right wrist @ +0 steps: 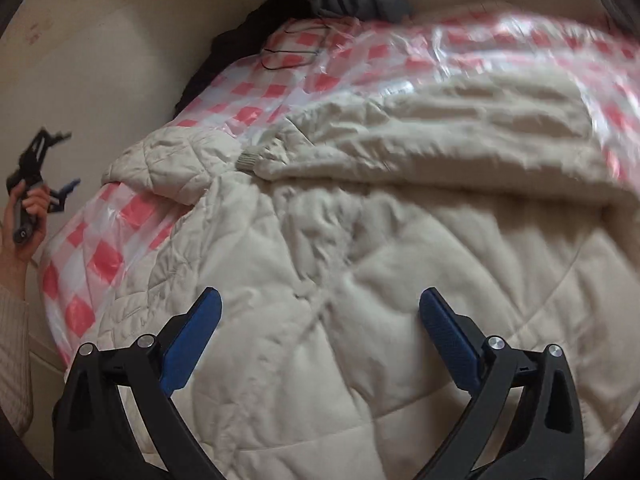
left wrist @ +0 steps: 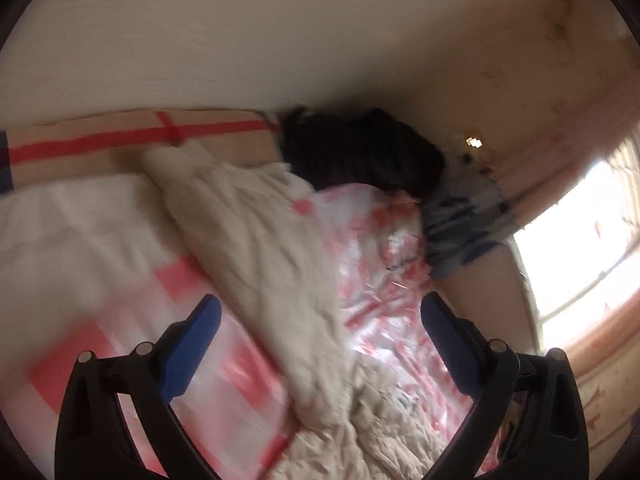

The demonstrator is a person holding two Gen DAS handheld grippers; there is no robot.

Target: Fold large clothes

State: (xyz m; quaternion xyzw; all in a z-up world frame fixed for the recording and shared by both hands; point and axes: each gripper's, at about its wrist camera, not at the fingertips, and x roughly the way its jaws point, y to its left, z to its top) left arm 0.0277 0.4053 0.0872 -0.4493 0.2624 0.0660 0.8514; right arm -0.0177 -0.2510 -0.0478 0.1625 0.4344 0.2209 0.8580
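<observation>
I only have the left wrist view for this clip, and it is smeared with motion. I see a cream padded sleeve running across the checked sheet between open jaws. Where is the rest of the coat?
Observer: The right wrist view shows the cream quilted coat spread wide on the red-and-white checked plastic sheet, its body directly under the right gripper.
Operator: Is that gripper holding any fabric?
Observer: No. Its jaws stand wide apart above the coat with nothing between them.
Operator: How does the sleeve lie?
Observer: One sleeve is laid across the upper body, its ribbed cuff pointing left.
Operator: Where am I relative to all this?
Observer: The left gripper is off the sheet's left edge, held in a hand, clear of the coat.
</observation>
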